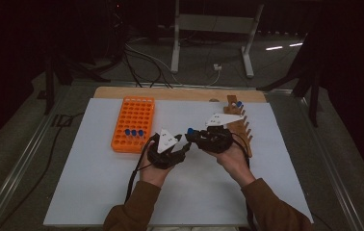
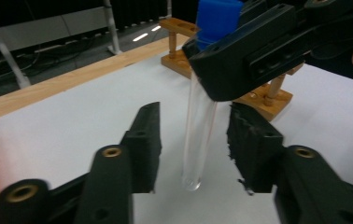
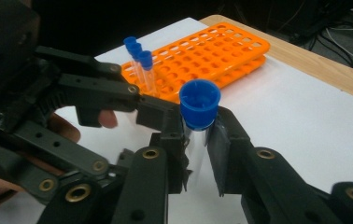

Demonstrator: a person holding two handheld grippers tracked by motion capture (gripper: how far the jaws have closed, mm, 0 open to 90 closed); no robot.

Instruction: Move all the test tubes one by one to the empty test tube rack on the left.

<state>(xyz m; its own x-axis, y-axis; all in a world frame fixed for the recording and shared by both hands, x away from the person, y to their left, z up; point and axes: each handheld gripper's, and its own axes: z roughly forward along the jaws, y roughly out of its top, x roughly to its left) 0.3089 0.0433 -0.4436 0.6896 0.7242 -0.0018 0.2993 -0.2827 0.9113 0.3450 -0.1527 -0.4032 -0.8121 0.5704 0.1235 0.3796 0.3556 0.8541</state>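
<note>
White sheet (image 1: 98,192) over a wooden table (image 1: 180,93), dark room beyond with cables and a metal stand on the floor. Nearest: two brown sleeves and forearms entering from the bottom edge of the high view. Left gripper (image 1: 182,149), held at centre of the sheet: jaws apart, one on either side of the lower glass of a test tube (image 2: 198,140), neither jaw seen touching it in the left gripper view. Right gripper (image 1: 193,135), just right of and meeting the left one: jaws closed on the same tube just under its blue cap (image 3: 200,103), clamped on the glass. Tube: clear, held off the sheet between the two grippers; long axis close to upright, cap up, rounded bottom down and slightly tilted in the left gripper view; contents cannot be made out. In the high view the tube is mostly hidden by the grippers, the cap alone visible as a blue dot. Far left: orange tube rack (image 1: 133,123), many round holes, three blue-capped tubes (image 1: 134,132) standing in its near row. Far right: wooden peg rack (image 1: 241,130), partly covered by the right hand (image 1: 233,156) and the grey plate on its gripper; one blue item (image 1: 239,104) at its far end, too small to identify.
</note>
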